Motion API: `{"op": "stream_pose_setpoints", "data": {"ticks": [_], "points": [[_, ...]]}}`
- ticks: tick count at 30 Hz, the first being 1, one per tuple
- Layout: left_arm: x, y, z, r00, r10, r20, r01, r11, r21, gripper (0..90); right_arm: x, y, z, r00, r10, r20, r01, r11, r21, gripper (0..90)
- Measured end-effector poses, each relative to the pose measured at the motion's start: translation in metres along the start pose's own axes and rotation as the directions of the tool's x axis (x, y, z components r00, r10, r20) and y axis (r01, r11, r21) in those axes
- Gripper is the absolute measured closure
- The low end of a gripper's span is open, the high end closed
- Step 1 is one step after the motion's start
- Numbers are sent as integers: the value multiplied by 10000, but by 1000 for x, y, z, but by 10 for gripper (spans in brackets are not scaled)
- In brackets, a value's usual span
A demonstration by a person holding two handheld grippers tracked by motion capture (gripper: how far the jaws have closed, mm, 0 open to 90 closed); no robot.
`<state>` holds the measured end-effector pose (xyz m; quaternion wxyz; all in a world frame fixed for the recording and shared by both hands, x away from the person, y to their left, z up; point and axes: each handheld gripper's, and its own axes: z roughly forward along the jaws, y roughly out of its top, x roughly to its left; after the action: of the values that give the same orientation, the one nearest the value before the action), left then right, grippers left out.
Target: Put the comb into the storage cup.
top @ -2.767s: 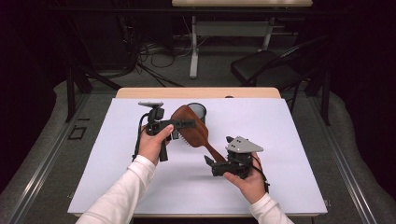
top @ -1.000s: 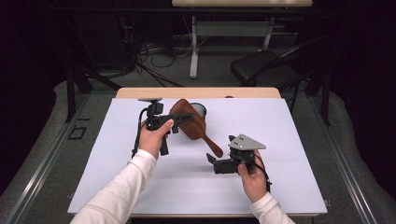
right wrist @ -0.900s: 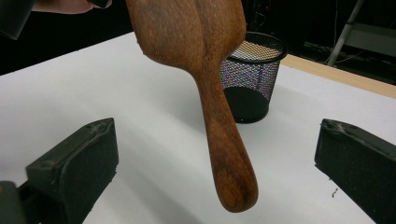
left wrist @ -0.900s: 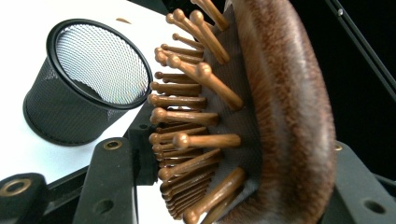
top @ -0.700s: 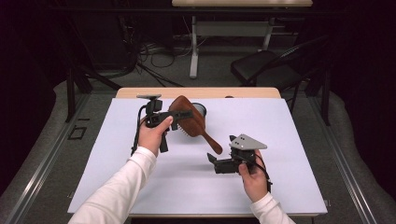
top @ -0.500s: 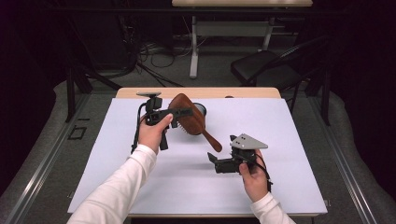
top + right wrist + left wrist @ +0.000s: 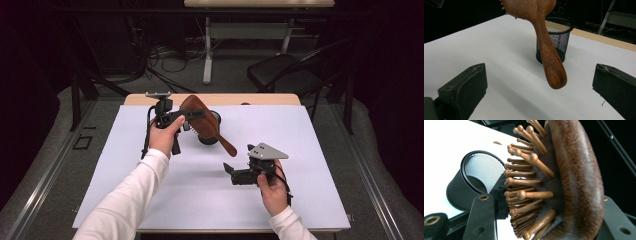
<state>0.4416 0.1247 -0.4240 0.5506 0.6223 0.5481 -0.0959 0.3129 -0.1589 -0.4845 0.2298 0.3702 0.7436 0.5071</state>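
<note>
Left gripper (image 7: 192,116), raised above the far left part of the white table (image 7: 300,200), clamped on the head of a wooden paddle hairbrush (image 7: 202,122): one jaw pressed into the wooden pins, the other against the smooth brown back, as seen close up in the left gripper view, where the hairbrush (image 7: 564,182) stands between the two black jaws with its round-tipped pins pointing toward the picture's left. Brush held clear of the table, head uppermost and toward the far edge, handle slanting down and toward the person's right, its rounded end hanging free in the air. Black wire-mesh cup (image 7: 212,134) upright on the table just behind and beneath the brush, partly hidden by it in the high view; its open mouth (image 7: 482,173) and mesh wall plain beside the pins in the left gripper view. From the right gripper view, brush handle (image 7: 549,55) hanging in front of the mesh cup (image 7: 555,40), the handle tip above bare white tabletop, touching neither cup nor table. Right gripper (image 7: 227,167) low over the near right part of the table, well apart from the brush, jaws spread wide with nothing between them, pointed toward the brush and cup. Left hand (image 7: 162,137) wrapped round its gripper's grip, right hand (image 7: 272,187) likewise, both sleeves white.
</note>
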Motion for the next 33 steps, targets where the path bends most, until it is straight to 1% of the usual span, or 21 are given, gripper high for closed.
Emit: {"op": "stream_pose_setpoints", "data": {"ticks": [10,13,19,23,29,33], "points": [[6,11,-4,9996,-181,-226,172,9991,-393,470,-1,0,0,10000,28,-5,-28,10000,-11,0],[8,14,-6,9992,-301,-244,288,9982,-528,470,-2,0,0,10000,40,-11,-40,10000,-13,0],[9,20,-9,9988,-317,-365,289,9968,-744,470,-3,-1,-1,10000,66,30,-66,10000,-12,0],[9,24,-9,9986,-348,-403,317,9966,-756,471,-3,0,-2,9999,101,39,-100,9999,-37,0],[7,28,-9,9988,-263,-425,228,9964,-815,470,-4,0,-2,9999,106,44,-106,9999,-29,0],[5,29,-7,9986,-280,-452,239,9958,-880,471,-3,0,-2,9999,119,41,-119,9999,-25,0]]}}
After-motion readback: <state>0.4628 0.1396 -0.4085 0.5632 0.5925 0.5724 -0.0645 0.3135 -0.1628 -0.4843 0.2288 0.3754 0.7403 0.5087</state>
